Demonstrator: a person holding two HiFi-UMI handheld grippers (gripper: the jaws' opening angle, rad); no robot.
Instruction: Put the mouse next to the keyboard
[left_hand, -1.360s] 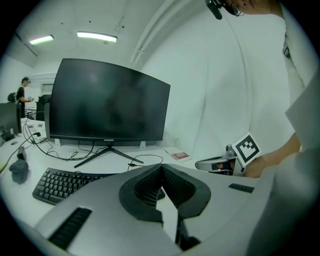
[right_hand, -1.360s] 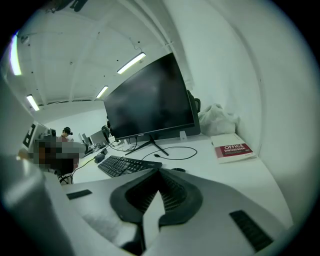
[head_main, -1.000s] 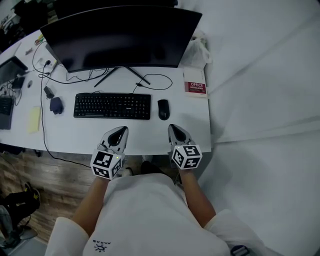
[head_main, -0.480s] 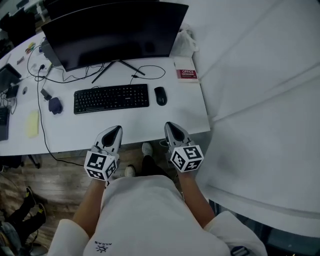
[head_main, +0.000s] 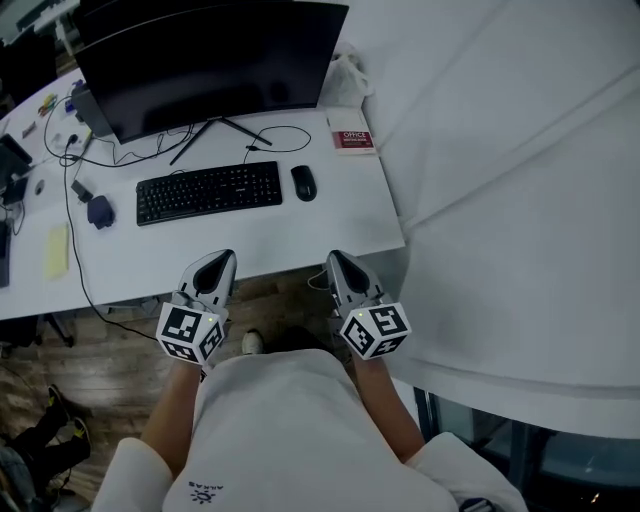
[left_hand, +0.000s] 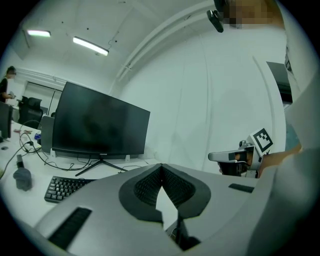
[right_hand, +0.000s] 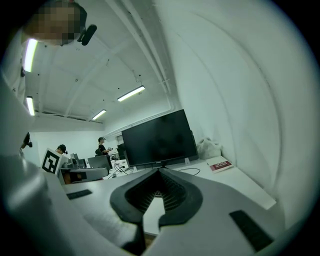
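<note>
Black mouse (head_main: 303, 183), upper centre, just right of keyboard (head_main: 209, 191); probably light, rigid, slick. Best pinched across narrow sides. Left claw (head_main: 221, 257), right claw (head_main: 335, 258) pinched together, empty.

The right tool (right_hand: 159, 172) has its jaws pressed together with nothing between them. Past them a dark monitor (right_hand: 159, 139) stands on the white bench (right_hand: 240, 185), with a cable (right_hand: 192, 171) looping near its foot. A bag (right_hand: 209, 148) sits just right of the monitor and a red book (right_hand: 220, 164) lies nearer. The left tool (right_hand: 102, 173) shows side-on at left. Two people (right_hand: 102, 145) stand far behind, under strip lights (right_hand: 131, 93).
</note>
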